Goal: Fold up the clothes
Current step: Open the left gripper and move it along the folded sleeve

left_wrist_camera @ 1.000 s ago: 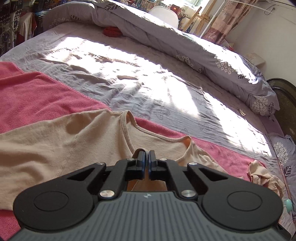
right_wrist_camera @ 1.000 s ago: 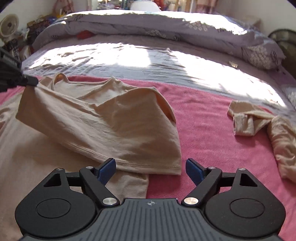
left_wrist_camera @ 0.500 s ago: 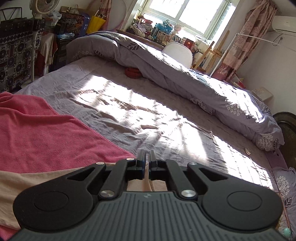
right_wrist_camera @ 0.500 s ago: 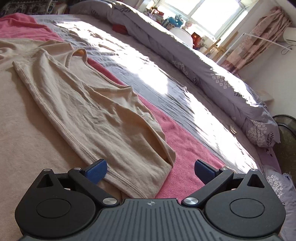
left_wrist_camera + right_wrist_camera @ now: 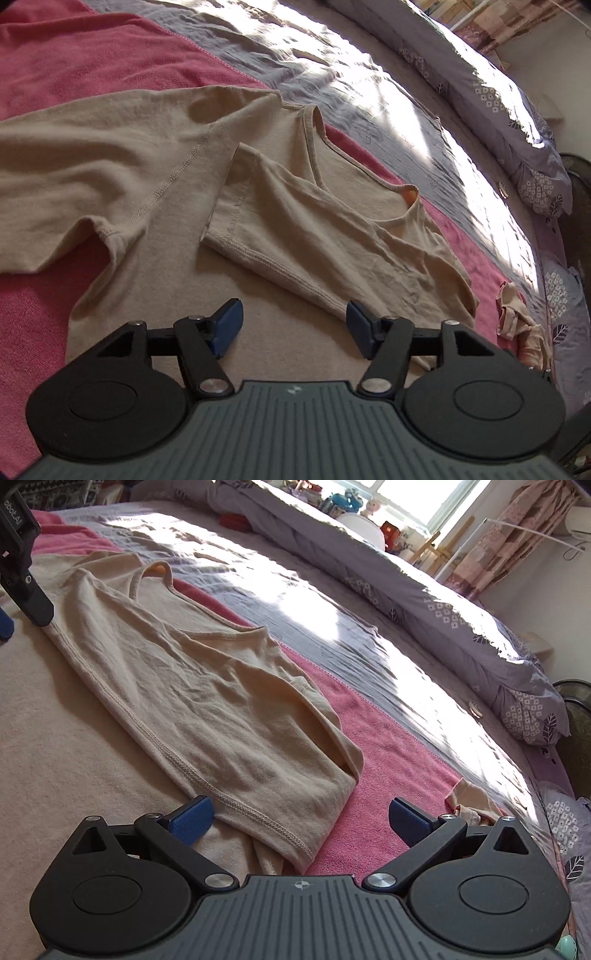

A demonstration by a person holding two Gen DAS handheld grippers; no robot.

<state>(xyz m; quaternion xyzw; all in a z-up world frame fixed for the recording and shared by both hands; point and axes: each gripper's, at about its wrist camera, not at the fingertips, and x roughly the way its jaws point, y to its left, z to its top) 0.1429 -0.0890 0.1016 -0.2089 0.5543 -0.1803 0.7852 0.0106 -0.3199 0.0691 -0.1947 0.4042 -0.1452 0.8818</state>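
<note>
A beige long-sleeved shirt (image 5: 159,284) lies spread on a pink blanket (image 5: 74,66), neckline toward the grey sheet. Its right side (image 5: 314,236) is folded over onto the body, hem seam showing. My left gripper (image 5: 293,325) hovers over the shirt just short of that fold. Its jaws are opening, with no cloth pinched between the blue pads. In the right wrist view the same folded flap (image 5: 221,709) runs from the neckline down to my right gripper (image 5: 299,818). That gripper is open, and the flap's lower corner lies loose between its pads. One left gripper finger (image 5: 26,587) shows at the upper left edge.
A second beige garment (image 5: 517,317) lies crumpled on the blanket's right end, also seen as the crumpled garment (image 5: 469,805). A grey patterned duvet (image 5: 406,590) is heaped along the bed's far side. A dark round object (image 5: 576,716) stands at the right edge.
My left gripper went from shut to open and tipped down toward the shirt. The shirt side it held up a second ago now lies flat on the body. My right gripper's jaws widened slightly.
</note>
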